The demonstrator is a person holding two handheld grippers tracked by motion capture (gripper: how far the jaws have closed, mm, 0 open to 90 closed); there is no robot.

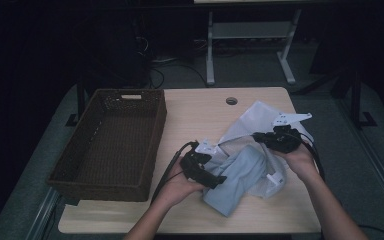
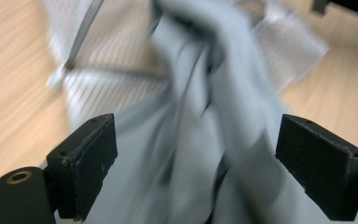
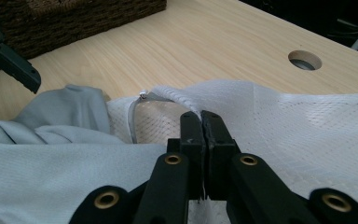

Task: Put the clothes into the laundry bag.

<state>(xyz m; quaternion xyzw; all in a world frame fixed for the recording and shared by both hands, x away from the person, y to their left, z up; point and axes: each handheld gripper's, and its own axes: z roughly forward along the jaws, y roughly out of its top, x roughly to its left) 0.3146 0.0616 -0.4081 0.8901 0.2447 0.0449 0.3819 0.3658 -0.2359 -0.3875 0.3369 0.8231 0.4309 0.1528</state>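
Note:
A grey-blue cloth (image 1: 240,172) lies bunched on the table, partly inside or over a white mesh bag (image 1: 252,117). My left gripper (image 1: 216,179) sits at the cloth's left edge. In the left gripper view it (image 2: 198,135) is open, with the blurred cloth (image 2: 191,93) lying between its wide-apart jaws and the mesh bag (image 2: 289,42) beyond. My right gripper (image 1: 256,136) hovers over the bag's middle. In the right gripper view it (image 3: 200,119) is shut on the mesh bag's (image 3: 307,126) hemmed edge, with the cloth (image 3: 51,126) to the left.
A brown wicker basket (image 1: 105,192) stands empty on the left half of the table, and its wall (image 3: 74,14) shows in the right gripper view. A round cable hole (image 1: 231,101) is near the table's far edge. Bare wood lies between basket and cloth.

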